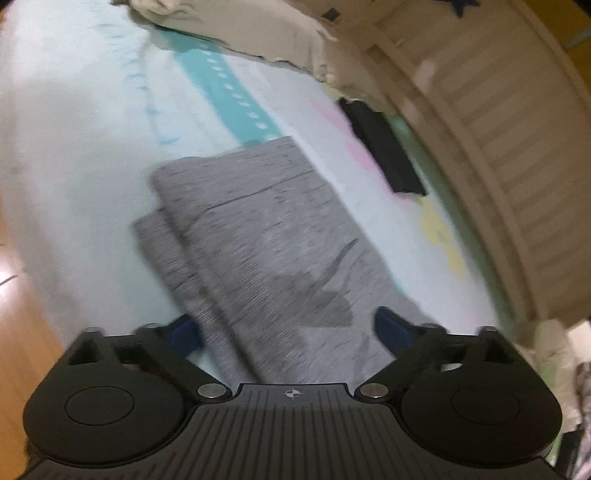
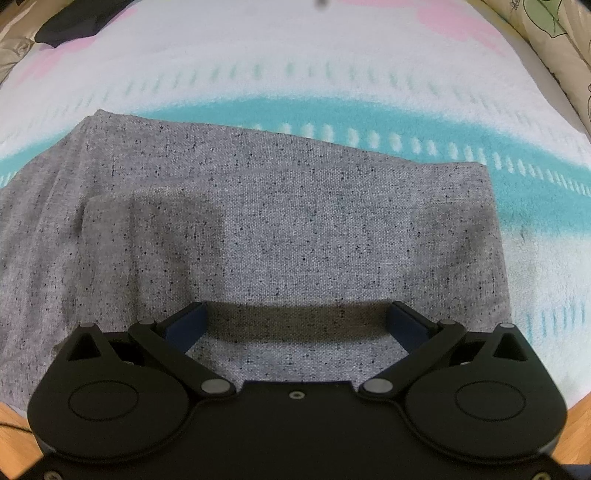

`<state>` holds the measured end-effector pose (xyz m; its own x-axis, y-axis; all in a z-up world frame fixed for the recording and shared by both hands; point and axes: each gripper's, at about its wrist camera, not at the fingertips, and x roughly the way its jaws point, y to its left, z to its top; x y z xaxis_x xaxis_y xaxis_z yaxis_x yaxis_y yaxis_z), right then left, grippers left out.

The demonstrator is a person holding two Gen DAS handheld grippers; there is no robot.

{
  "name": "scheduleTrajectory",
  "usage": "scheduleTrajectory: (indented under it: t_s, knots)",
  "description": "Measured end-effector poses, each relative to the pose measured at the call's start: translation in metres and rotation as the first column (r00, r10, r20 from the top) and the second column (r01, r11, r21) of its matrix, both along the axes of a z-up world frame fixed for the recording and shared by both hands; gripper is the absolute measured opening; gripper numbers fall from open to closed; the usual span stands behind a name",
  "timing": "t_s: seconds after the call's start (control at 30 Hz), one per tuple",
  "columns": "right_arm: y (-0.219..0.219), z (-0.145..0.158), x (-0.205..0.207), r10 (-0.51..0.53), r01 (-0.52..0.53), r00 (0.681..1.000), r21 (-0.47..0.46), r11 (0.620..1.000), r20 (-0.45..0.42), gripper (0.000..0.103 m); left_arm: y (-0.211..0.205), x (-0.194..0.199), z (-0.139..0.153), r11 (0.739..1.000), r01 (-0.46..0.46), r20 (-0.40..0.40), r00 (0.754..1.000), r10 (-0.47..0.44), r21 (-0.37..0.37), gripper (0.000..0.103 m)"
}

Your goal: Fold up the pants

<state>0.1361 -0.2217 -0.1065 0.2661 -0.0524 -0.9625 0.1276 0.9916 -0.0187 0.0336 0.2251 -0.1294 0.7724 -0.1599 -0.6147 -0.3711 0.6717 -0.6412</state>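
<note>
The grey speckled pants point(image 1: 266, 236) lie folded in layers on a bed with a white sheet with a teal stripe point(image 1: 229, 92). My left gripper point(image 1: 288, 325) is open and hovers over the near end of the pants, holding nothing. In the right wrist view the folded pants point(image 2: 280, 229) fill the middle, an upper layer stacked on a wider lower one. My right gripper point(image 2: 297, 315) is open, its blue pads spread wide just above the near part of the top layer, casting a shadow on it.
A black garment point(image 1: 391, 155) lies on the sheet beyond the pants, also in the right wrist view point(image 2: 70, 22). A beige pillow point(image 1: 258, 33) sits at the far end. A slatted wooden rail point(image 1: 509, 147) runs along the right. Wooden floor point(image 1: 22, 332) shows at the left.
</note>
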Motion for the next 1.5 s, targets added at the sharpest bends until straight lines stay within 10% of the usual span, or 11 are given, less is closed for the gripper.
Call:
scheduleTrajectory:
  t_s: [0.5,0.8,0.87,0.9,1.17,1.5]
  knots:
    - [0.001,0.0,-0.013,0.028,-0.028,0.998,0.001,1.0,0.053,0.103,-0.033,0.009,0.028,0.968,-0.009,0.142,0.989,-0.028,0.25,0.097]
    - [0.0,0.001,-0.016,0.032,-0.032,0.998,0.0,0.999,0.05,0.103,-0.009,0.027,-0.001,0.999,-0.048,0.068,0.996,0.048,-0.013,0.097]
    - [0.003,0.003,-0.012,0.033,-0.033,0.998,-0.001,0.999,0.05,0.103,-0.005,0.027,-0.001,0.997,-0.049,0.075,0.996,0.053,-0.053,0.061]
    - [0.005,0.004,-0.011,0.036,-0.036,0.998,-0.002,0.999,0.055,0.103,-0.003,0.023,-0.001,0.996,-0.078,0.056,0.995,0.081,-0.046,0.022]
    - [0.043,0.01,-0.017,0.086,-0.076,0.99,-0.087,0.993,0.11,0.102,-0.028,0.019,0.021,0.978,-0.071,0.093,0.994,0.054,0.194,0.02]
    - [0.035,0.012,-0.071,0.149,-0.148,0.985,-0.019,0.989,0.082,0.101,-0.016,0.021,0.006,0.989,-0.102,0.022,0.995,0.1,0.111,0.022]
